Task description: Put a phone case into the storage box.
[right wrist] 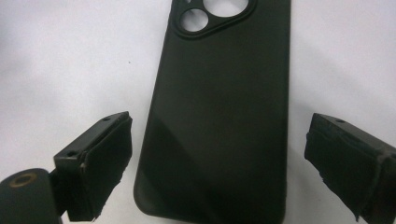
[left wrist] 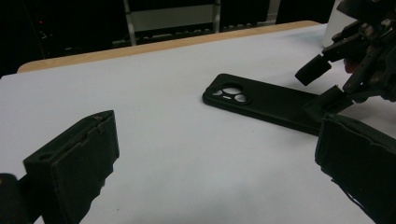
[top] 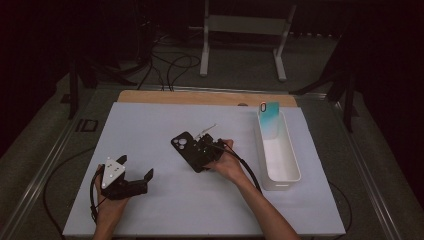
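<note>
Black phone case (top: 189,150) flat on the white worktop (top: 150,130), camera cut-outs toward the far left, near the middle of the sheet. Right tongs (top: 204,150) low over its near end, jaws spread wide, one to each side of the case, touching neither edge as far as can be told. Seen from the right gripper view: case (right wrist: 224,116) lengthwise between the two black pads, left pad (right wrist: 100,163) just beside its long edge, right pad (right wrist: 345,163) a little farther off, round lens holes at the top. Right hand (top: 227,162) wrapped round the gripper body, cable looping back along the forearm.

Left tongs (top: 135,172) well apart from the case, resting near the front left of the worktop, jaws open and holding nothing, grey three-cornered plate (top: 112,171) on top. From the left gripper view: case (left wrist: 261,100) lying ahead and to the right, right tongs (left wrist: 327,84) poised at its far end.

White bin (top: 277,150) standing along the right side of the worktop, a teal-and-white phone case (top: 268,117) leaning upright at its far end.
</note>
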